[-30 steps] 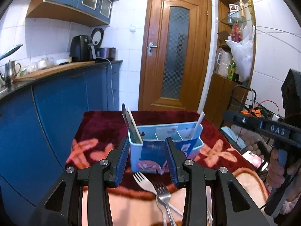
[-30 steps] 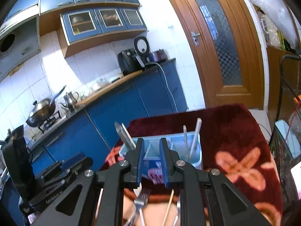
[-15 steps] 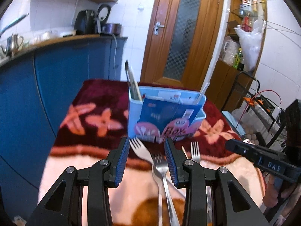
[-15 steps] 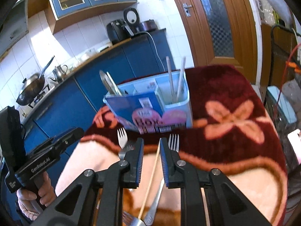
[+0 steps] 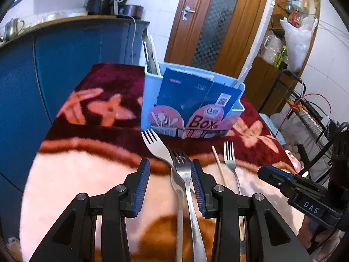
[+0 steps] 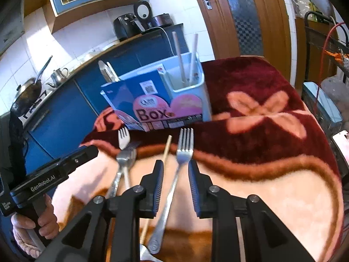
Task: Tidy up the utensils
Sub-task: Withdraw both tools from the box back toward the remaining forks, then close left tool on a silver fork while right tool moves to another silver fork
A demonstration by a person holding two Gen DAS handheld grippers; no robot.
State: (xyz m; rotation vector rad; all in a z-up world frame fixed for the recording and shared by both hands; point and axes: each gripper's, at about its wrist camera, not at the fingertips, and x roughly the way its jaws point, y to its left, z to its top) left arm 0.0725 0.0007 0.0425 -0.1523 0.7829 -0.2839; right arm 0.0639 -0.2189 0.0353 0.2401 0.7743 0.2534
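Observation:
A light blue utensil box (image 5: 150, 100) stands on the blanket with a knife (image 5: 148, 50) and chopsticks (image 6: 180, 59) upright in it. In front of it lie a pale fork (image 5: 156, 146) and a steel fork (image 5: 185, 174), crossed. Both run between the fingers of my open left gripper (image 5: 170, 175), and the pads do not press on them. Further right lie a wooden chopstick (image 6: 166, 148) and another steel fork (image 6: 184, 150). My right gripper (image 6: 176, 174) is low over that fork with its jaws opening. The handle passes between them, untouched.
A dark red and pink flowered blanket (image 6: 261, 152) covers the table. Blue cabinets (image 5: 65, 65) run along the left and a wooden door (image 5: 218, 21) stands behind. A wire rack (image 5: 309, 118) is at the right. A person's hand (image 6: 30, 229) holds the left gripper's handle.
Both grippers have come down and tilted toward the table, so the forks now lie between their fingers. The right jaws have widened a little. The left jaws keep the same gap.

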